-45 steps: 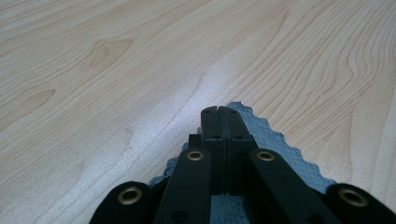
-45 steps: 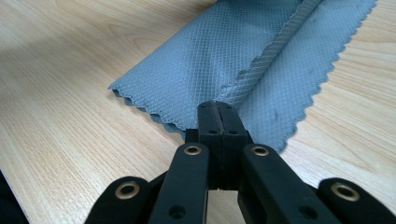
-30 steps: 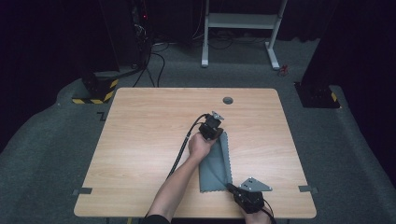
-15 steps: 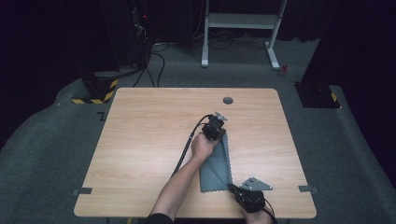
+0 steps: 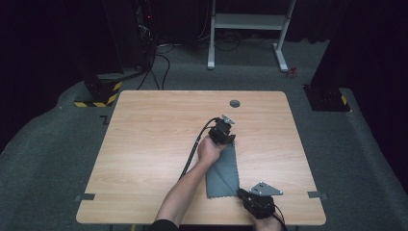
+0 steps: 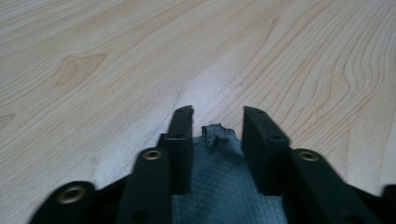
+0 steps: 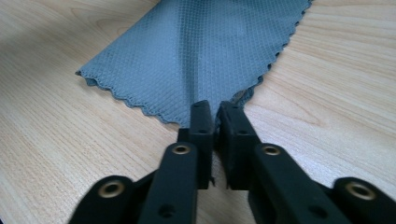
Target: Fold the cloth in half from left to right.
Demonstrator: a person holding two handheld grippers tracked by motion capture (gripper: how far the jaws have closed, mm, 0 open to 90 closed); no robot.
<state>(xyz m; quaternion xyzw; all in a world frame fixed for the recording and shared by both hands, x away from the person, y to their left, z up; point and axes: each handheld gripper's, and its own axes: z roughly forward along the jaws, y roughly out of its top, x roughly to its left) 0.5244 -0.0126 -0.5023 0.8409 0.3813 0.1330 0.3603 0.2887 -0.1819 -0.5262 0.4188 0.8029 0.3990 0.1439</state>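
Observation:
A grey textured cloth (image 5: 223, 173) lies flat on the wooden table (image 5: 154, 134), a long narrow shape running from the centre toward the front edge. My left gripper (image 5: 229, 139) stands at its far corner, held by a hand. In the left gripper view that gripper (image 6: 217, 116) is open, its jaws apart on either side of the crumpled cloth corner (image 6: 215, 133). My right gripper (image 5: 242, 194) is at the cloth's near right corner. In the right gripper view it (image 7: 215, 109) is shut on the scalloped edge of the cloth (image 7: 201, 51).
A small dark round grommet (image 5: 235, 103) sits in the table near its far edge. Bare wood spreads to the left and right of the cloth. Beyond the table are a white desk frame (image 5: 250, 29) and a post with yellow-black tape (image 5: 98, 94).
My left hand and gripper have edged slightly right and toward me at the cloth's far corner. The right gripper and the cloth have barely moved.

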